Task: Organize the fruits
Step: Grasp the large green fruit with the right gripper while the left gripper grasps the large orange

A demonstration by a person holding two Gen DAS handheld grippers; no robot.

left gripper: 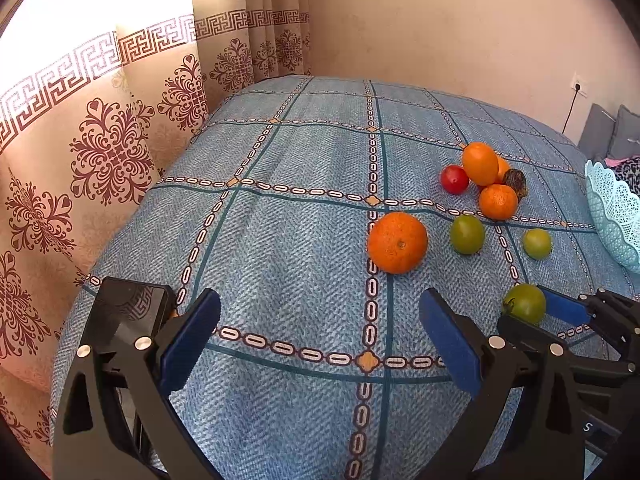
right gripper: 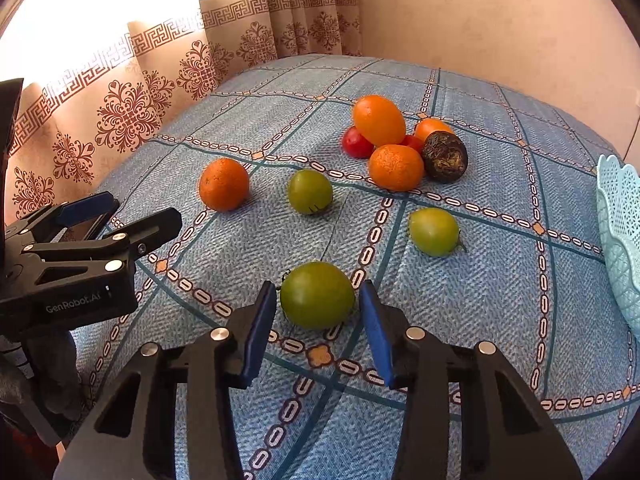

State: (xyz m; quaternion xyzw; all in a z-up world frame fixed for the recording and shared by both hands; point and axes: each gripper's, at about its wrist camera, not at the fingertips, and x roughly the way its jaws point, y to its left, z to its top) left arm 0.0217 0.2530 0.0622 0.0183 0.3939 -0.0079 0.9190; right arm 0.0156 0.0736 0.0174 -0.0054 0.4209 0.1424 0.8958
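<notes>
Your left gripper hangs over bare cloth at the left of the tabletop, its jaws wide apart and holding nothing.

Right of it lies the fruit, counted from the right wrist view:
- Four orange fruits. One lone orange sits apart at the left. A smooth oval one rides on top of the far pile. A dimpled orange lies at the pile's near edge, and a fourth is half hidden behind.
- Two red fruits. One shows at the pile's left, and a sliver of another shows in the middle.
- One dark, wrinkled fruit, touching the dimpled orange on its right.
- Three green tomatoes, all smooth and glossy with a yellowish cast. One lies just right of the lone orange, and one is further right.
- The third, the near tomato, is the largest in view.

Your right gripper has its jaws open on either side of the near tomato. The blue pads stand close to it, but I cannot tell whether they touch.

At the far right edge stands one pale blue lattice basket with a scalloped rim, well apart from the fruit.
</notes>
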